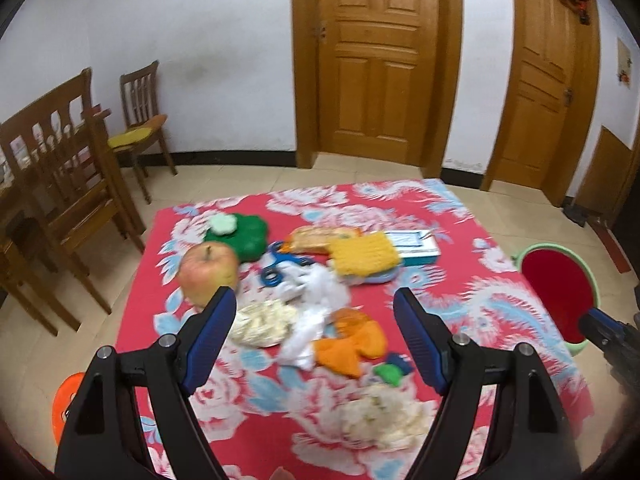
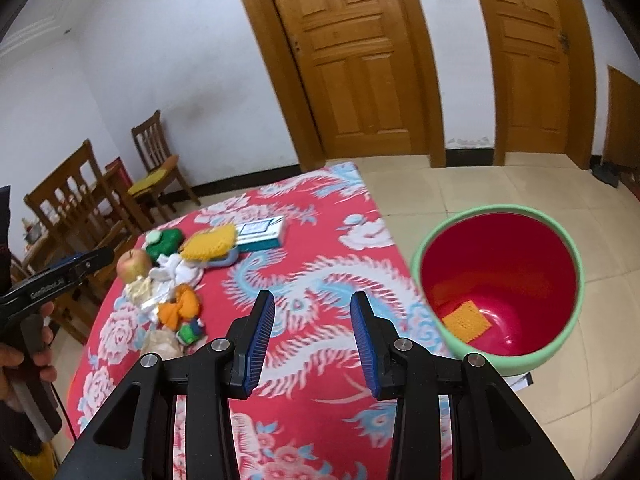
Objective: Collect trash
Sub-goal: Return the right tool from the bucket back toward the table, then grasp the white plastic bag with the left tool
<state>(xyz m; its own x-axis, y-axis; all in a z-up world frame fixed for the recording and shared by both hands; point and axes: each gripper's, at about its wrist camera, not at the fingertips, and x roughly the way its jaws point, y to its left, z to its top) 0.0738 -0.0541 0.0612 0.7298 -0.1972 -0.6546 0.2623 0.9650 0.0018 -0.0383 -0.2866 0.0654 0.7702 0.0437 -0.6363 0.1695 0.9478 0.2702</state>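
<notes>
A heap of litter lies on the red floral tablecloth [image 1: 472, 280]: white crumpled tissue [image 1: 320, 292], orange peel [image 1: 352, 340], two cream paper wads [image 1: 262, 322] [image 1: 384, 416] and a small green-blue wrapper [image 1: 390, 370]. My left gripper [image 1: 314, 293] hovers over this heap, open wide, with nothing held. My right gripper [image 2: 312, 297] is open over bare cloth, its jaws narrower and empty. The red bin with a green rim [image 2: 496, 210] stands on the floor right of the table. A yellow-orange scrap [image 2: 466, 322] lies in the bin.
An apple [image 1: 208, 272], a green dish [image 1: 244, 234], blue scissors [image 1: 276, 268], a yellow knitted cloth [image 1: 364, 256], a snack packet [image 1: 320, 238] and a white-blue box [image 1: 416, 246] lie behind the litter. Wooden chairs [image 1: 68, 184] stand left. Two wooden doors [image 1: 376, 60] are beyond.
</notes>
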